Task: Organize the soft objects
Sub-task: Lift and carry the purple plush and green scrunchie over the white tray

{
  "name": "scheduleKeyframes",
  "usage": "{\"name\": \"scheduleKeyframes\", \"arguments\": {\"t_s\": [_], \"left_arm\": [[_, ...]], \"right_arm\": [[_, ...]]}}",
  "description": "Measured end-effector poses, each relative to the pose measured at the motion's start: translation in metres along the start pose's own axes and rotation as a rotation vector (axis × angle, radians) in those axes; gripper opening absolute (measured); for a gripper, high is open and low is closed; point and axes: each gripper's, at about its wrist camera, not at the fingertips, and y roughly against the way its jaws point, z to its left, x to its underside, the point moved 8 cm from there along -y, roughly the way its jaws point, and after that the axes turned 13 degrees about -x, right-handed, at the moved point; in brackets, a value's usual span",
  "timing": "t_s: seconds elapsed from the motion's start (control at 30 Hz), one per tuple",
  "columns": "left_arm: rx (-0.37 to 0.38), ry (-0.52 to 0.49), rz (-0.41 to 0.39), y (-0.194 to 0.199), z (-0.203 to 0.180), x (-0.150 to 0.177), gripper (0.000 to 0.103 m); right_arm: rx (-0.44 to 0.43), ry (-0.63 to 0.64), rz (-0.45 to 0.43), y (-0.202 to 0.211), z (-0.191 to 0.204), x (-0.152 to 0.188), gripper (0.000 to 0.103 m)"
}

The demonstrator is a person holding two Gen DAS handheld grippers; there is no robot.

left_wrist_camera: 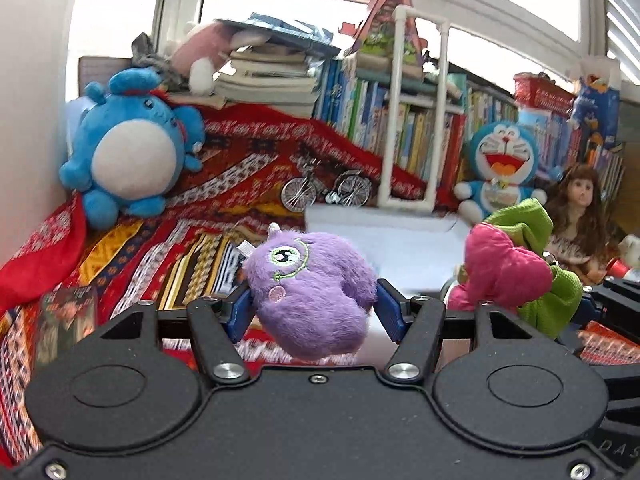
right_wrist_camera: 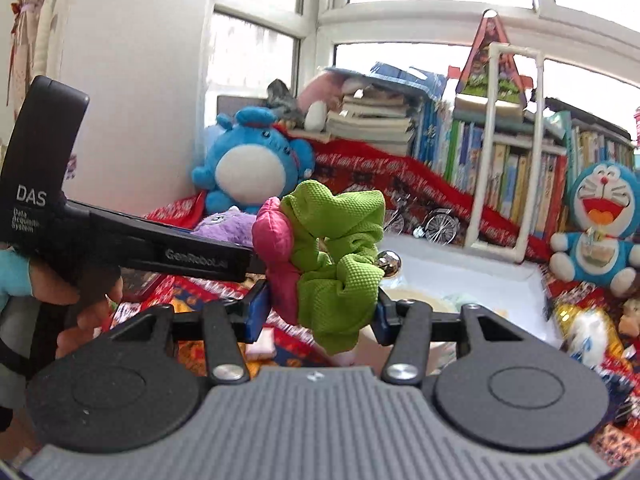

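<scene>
Holding two soft things aloft at once, one per hand. Far left of the left wrist view: blue round plush sits against the wall on the patterned red cloth, out of play. Centre: my left tongs are clamped on the purple furry plush, blue pads pressed into both flanks, toy tilted with its embroidered eye up, clear of the cloth. Beyond it lies the white tray, with a white pipe frame standing at its far edge. Right: my right tongs are clamped on the green and pink scrunchie bundle, which bulges above the pads; a small metal bell hangs off its right side. Judgement: the tray is the likely drop spot. To do this well I would bring one load over the tray at a time, lower it until it nearly rests, then open, since fur and fabric cling to pads. Keep both bundles apart in transit; they ride near each other. Doraemon plush at far right stays put.
</scene>
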Motion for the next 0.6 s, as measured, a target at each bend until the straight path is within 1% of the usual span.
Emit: {"name": "scheduleKeyframes", "arguments": {"t_s": [0.13, 0.3, 0.5, 0.6], "left_arm": [[0.033, -0.018, -0.014, -0.008, -0.008, -0.028, 0.06], [0.103, -0.019, -0.009, -0.027, -0.024, -0.06, 0.06], [0.172, 0.032, 0.048, -0.066, -0.043, -0.092, 0.06], [0.167, 0.055, 0.085, -0.09, -0.052, -0.101, 0.06]], "right_arm": [[0.033, -0.013, -0.021, 0.007, -0.023, -0.017, 0.055], [0.077, -0.046, -0.029, 0.012, -0.058, -0.038, 0.055], [0.119, -0.113, -0.022, 0.01, -0.106, -0.056, 0.055], [0.141, -0.147, -0.005, 0.003, -0.13, -0.061, 0.056]]}}
